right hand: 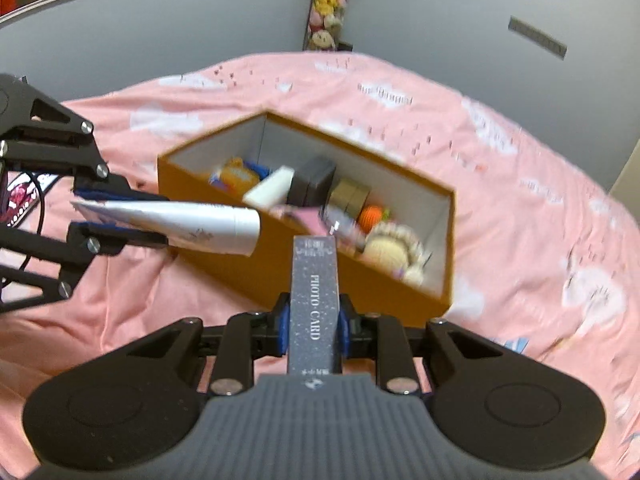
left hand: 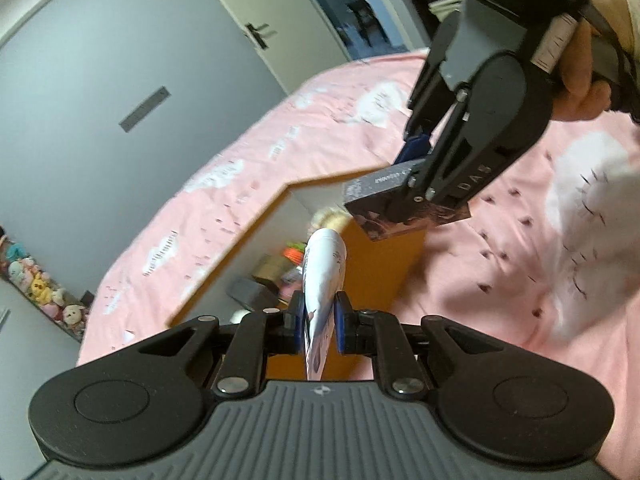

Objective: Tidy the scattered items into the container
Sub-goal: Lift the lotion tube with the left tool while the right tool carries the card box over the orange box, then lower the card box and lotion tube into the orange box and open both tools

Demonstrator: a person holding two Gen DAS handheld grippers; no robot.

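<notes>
An orange box (right hand: 280, 276) with white inner walls sits on the pink bed; it also shows in the left wrist view (left hand: 380, 264). It holds several small items, among them a grey case (right hand: 314, 180) and a knitted toy (right hand: 390, 250). My left gripper (left hand: 318, 322) is shut on a white tube (left hand: 324, 276), held above the box's near edge; the tube also shows in the right wrist view (right hand: 180, 222). My right gripper (right hand: 314, 326) is shut on a grey photo card box (right hand: 314, 292), held over the box rim; it shows in the left wrist view too (left hand: 404, 200).
The pink bedspread (right hand: 500, 184) with white cloud prints lies all around the box. Grey walls and a door (left hand: 120, 92) stand behind the bed. A shelf of plush toys (right hand: 328, 4) hangs in the far corner.
</notes>
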